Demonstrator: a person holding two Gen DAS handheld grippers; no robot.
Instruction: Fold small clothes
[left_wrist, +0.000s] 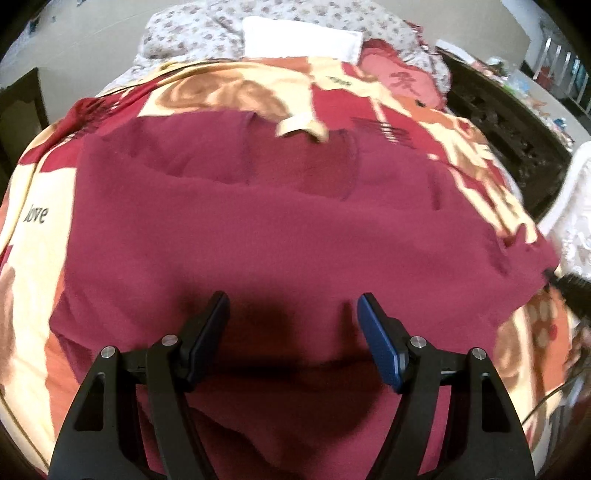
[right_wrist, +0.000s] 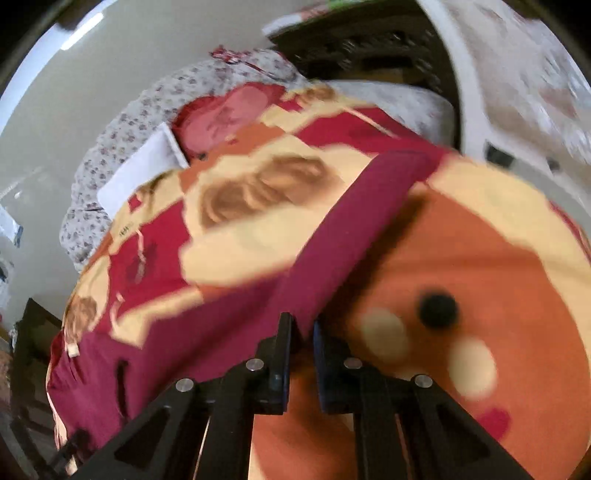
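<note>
A maroon garment (left_wrist: 277, 229) lies spread flat on a patterned blanket (left_wrist: 33, 266), with a cream neck label (left_wrist: 301, 125) at its far edge. My left gripper (left_wrist: 291, 306) hovers over the garment's near part, open, with nothing between its fingers. In the right wrist view, my right gripper (right_wrist: 303, 325) is shut on an edge of the maroon garment (right_wrist: 351, 229), and a long strip of the cloth runs from the fingers up to the right. In the left wrist view a dark blurred tip (left_wrist: 570, 290), seemingly the right gripper, sits at the garment's right corner.
The blanket (right_wrist: 498, 258) covers a bed. A white pillow (left_wrist: 299, 37), a pink cushion (left_wrist: 402, 81) and a floral quilt (left_wrist: 184, 33) lie at its far end. Dark carved wooden furniture (left_wrist: 498, 110) and a white piece (left_wrist: 580, 206) stand to the right.
</note>
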